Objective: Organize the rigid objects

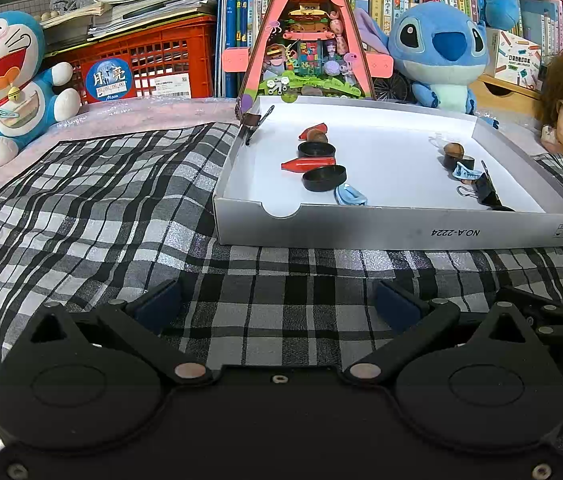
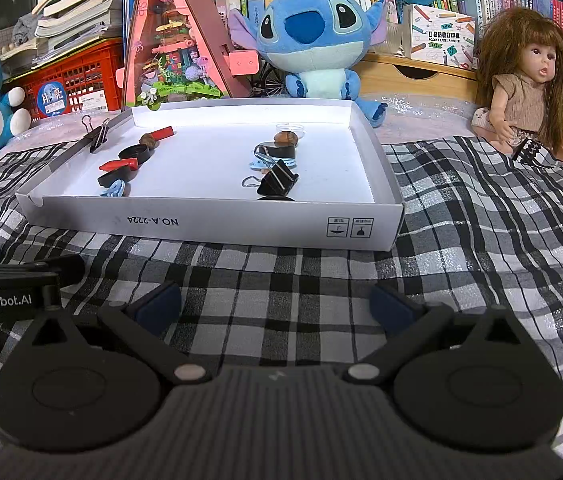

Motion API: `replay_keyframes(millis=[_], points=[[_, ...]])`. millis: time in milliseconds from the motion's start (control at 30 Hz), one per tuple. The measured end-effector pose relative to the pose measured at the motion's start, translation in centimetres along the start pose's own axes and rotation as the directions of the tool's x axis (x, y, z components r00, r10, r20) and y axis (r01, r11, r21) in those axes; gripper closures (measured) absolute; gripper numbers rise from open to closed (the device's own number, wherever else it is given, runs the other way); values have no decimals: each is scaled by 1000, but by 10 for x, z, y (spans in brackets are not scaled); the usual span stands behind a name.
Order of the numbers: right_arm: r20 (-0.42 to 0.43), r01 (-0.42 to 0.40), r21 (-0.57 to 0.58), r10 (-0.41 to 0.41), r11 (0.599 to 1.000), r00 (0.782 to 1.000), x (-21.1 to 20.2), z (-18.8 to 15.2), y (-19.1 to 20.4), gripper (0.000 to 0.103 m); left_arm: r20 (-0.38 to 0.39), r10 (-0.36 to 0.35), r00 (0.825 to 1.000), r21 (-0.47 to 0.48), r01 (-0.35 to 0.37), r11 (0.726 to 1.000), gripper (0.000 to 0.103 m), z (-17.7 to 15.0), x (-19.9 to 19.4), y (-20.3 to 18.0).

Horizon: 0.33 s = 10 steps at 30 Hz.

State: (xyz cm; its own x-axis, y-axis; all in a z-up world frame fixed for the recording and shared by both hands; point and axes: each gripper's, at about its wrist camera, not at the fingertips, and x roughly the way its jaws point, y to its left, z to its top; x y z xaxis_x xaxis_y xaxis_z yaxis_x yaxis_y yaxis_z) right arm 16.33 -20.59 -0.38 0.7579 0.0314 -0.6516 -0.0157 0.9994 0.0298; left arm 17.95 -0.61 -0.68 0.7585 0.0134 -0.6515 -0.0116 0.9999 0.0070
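Note:
A shallow white box [image 1: 397, 232] [image 2: 209, 222] sits on the checked cloth ahead of both grippers. Its left row holds red caps [image 1: 305, 165] [image 2: 119, 165], black lids [image 1: 323, 178] [image 2: 134, 153], a brown nut [image 1: 317, 136] and a light blue piece [image 1: 350, 195] [image 2: 113, 189]. Its right row holds a nut [image 1: 453, 149] [image 2: 285, 137], a black lid, a blue piece and a black binder clip [image 1: 487, 192] [image 2: 277, 182]. Another binder clip [image 1: 253, 122] [image 2: 95, 132] sits on the box's left rim. My left gripper [image 1: 277, 304] and right gripper [image 2: 277, 304] are open and empty, above the cloth short of the box.
A Doraemon plush [image 1: 5, 80], red crate [image 1: 149, 64], pink triangular model [image 1: 305, 32], Stitch plush [image 1: 441, 52] [image 2: 321, 36] and a doll [image 2: 529, 80] line the back before bookshelves. The other gripper shows at the edge of each view [image 1: 561, 320] [image 2: 9, 288].

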Motion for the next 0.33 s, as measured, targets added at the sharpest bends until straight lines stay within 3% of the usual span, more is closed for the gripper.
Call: replay_keyframes(millis=[333], points=[[0, 0, 0, 0, 1000, 1000, 0, 0, 0, 0, 0, 0, 1000, -1, 0, 1000, 0, 0, 0, 0]])
